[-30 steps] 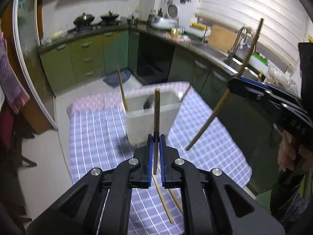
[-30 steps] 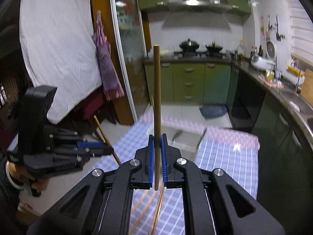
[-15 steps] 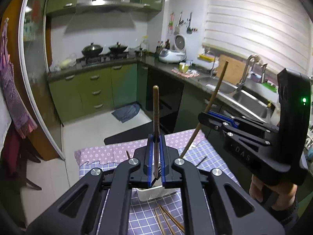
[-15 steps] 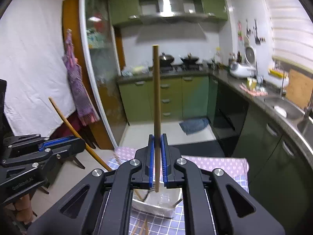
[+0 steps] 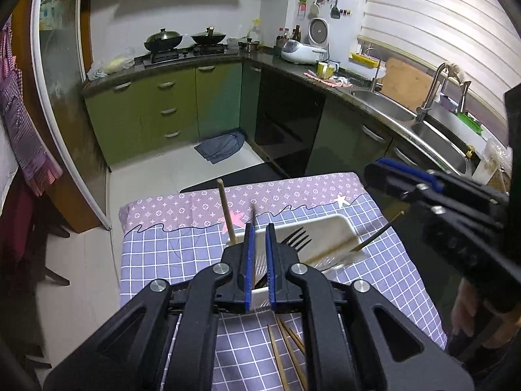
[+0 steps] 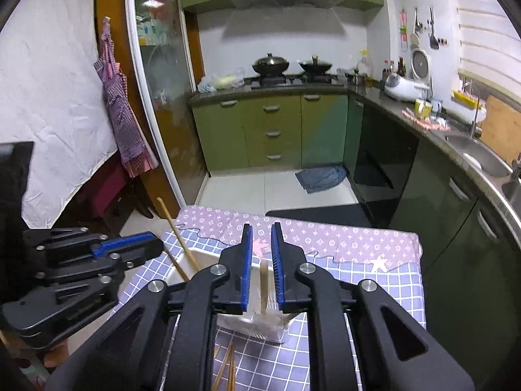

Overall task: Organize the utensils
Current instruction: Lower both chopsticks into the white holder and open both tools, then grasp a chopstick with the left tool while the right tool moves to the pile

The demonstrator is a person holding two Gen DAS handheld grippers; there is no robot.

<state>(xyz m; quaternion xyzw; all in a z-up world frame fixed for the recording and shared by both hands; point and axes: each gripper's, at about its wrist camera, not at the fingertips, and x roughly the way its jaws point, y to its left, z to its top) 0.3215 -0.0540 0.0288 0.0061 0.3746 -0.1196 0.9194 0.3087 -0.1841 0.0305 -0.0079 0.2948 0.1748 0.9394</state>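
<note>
Left wrist view: left gripper (image 5: pixel 259 231) is clamped narrow on the held chopstick (image 5: pixel 253 211), which stands near upright between the blue pads w/ its lower part over the near end of the white basket (image 5: pixel 319 220). The basket sits on the checked tablecloth (image 5: pixel 156 254) and already holds a black fork (image 5: pixel 298 239) and a leaning chopstick (image 5: pixel 226 210) propped at the left end. Right wrist view: right gripper (image 6: pixel 262 228) jaws have just been opening. The pads stand apart and press on nothing, and the loose chopstick (image 6: pixel 264 282) shows as a blur low in the gap, judged to be dropping into the basket. Spare chopsticks (image 5: pixel 286 352) lie on the cloth at the near side, not yet sorted. Hazards, est. only: (1) the loose chopstick is unguided, so it may hit the rim or the fork tines and bounce out onto the cloth. (2) If the held chopstick is let go from this height w/o lowering, it may tip over the near wall, since little of its length is inside the basket. (3) Both grippers work close over one small basket, so a sideways move by either may knock the other or the leaning chopstick. (4) The basket looks light, and long sticks piled against one end may tilt or slide it.
</note>
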